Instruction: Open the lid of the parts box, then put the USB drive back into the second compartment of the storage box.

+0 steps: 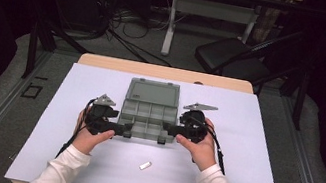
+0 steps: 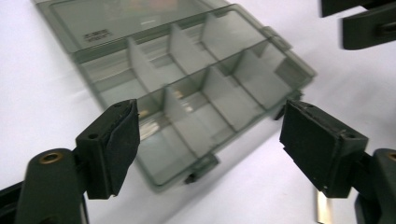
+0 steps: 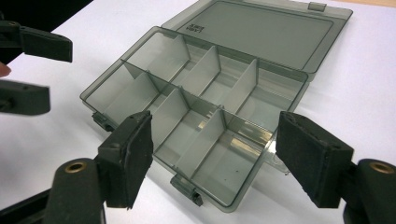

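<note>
The open compartment box [image 1: 149,112] lay on the counter [image 1: 244,136] between the left hand-held gripper [image 1: 128,129] and the right hand-held gripper [image 1: 168,130]. Both stood wide open, holding nothing. The box looked light, stiff, smooth plastic; its thin side walls seemed best to pinch.

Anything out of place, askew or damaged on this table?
Nothing looks damaged or spilled. The organizer box lies open and square on the mat, lid flat behind it, every compartment empty. The one stray thing is a small metal piece lying alone on the mat in front of the box.
</note>
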